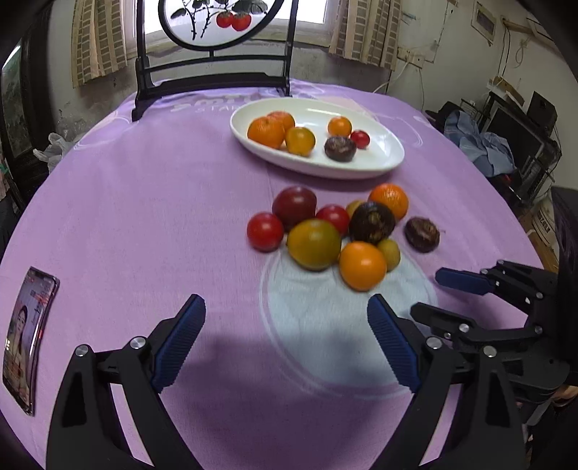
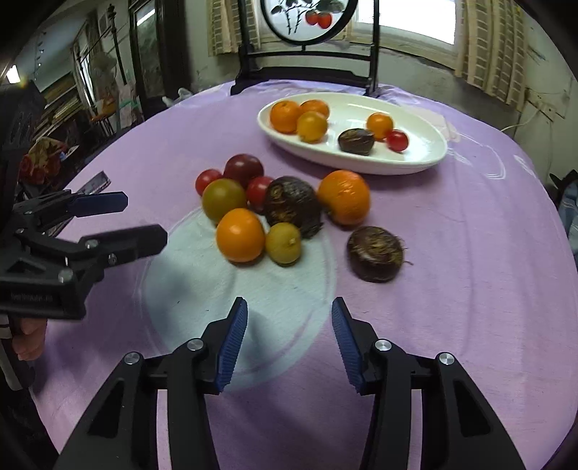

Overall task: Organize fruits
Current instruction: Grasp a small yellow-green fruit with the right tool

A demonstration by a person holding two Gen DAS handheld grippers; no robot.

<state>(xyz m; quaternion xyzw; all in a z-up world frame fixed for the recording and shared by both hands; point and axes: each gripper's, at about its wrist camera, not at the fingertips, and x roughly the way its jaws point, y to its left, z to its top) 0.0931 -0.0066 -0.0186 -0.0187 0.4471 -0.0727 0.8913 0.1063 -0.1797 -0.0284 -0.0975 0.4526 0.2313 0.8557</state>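
Left claw (image 1: 285, 307) wide open, right claw (image 2: 289, 311) partly open, both empty, short of the fruit pile (image 2: 253, 209).

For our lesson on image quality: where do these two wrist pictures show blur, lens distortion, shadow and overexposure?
Left wrist view: the loose fruit pile is slightly motion-smeared, the table edge bows from the fisheye lens, and a soft shadow lies between the jaws. Right wrist view: the window is blown out white, and the corners are dark.
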